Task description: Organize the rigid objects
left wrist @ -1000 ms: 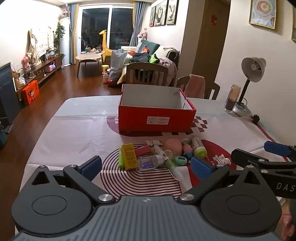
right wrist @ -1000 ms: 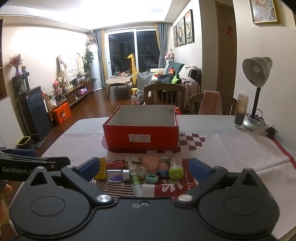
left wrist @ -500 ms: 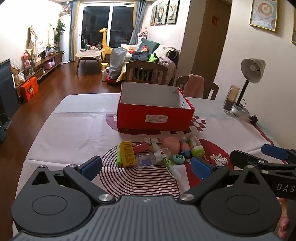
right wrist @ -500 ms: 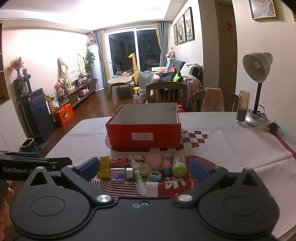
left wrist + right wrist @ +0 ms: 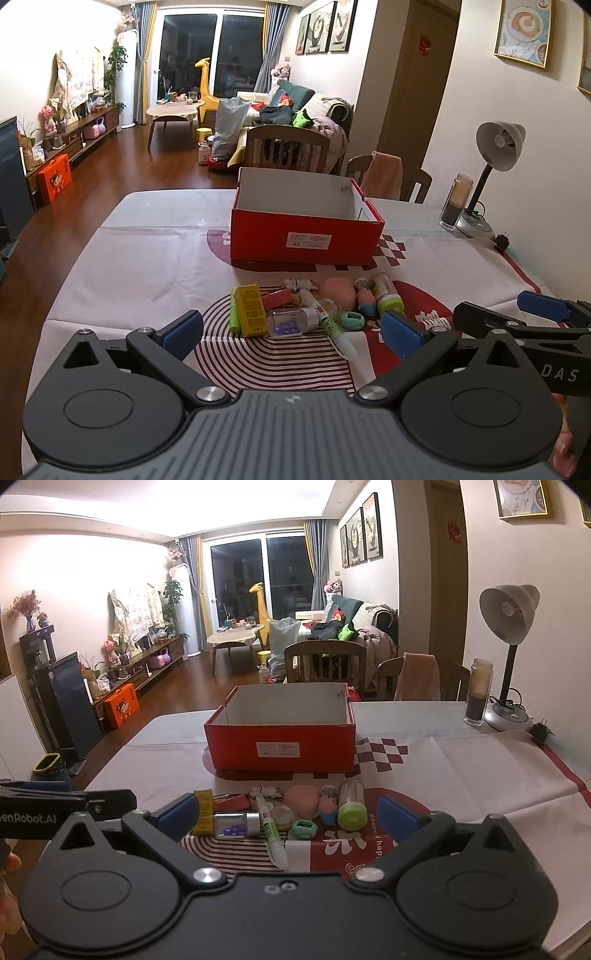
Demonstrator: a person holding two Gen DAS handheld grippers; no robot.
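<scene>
Both tools have pulled back a bit over the last second: the item cluster sits slightly farther out in both wrist views than before, and the red box shows more of its interior. No item has moved. Reads as a framing/approach adjust, not a pick.

Left tool: jaws wide open, nothing held, hovering at the near edge of the desk. Right tool: same, wide open and empty, just right of the left one.

Task items all sit in one tight pile on the desk, near side of the box, none inside it. Left to right: yellow box with a green marker touching its left side, clear vial with purple contents, glue tube pointing near, pink lump, teal cap, green-capped bottle.

Box looks empty from here, so I'd say the task is at the start. Likely first grab: the glue tube or vial, nearest and least crowded. The pile is tight, so neighbours may get knocked.
</scene>
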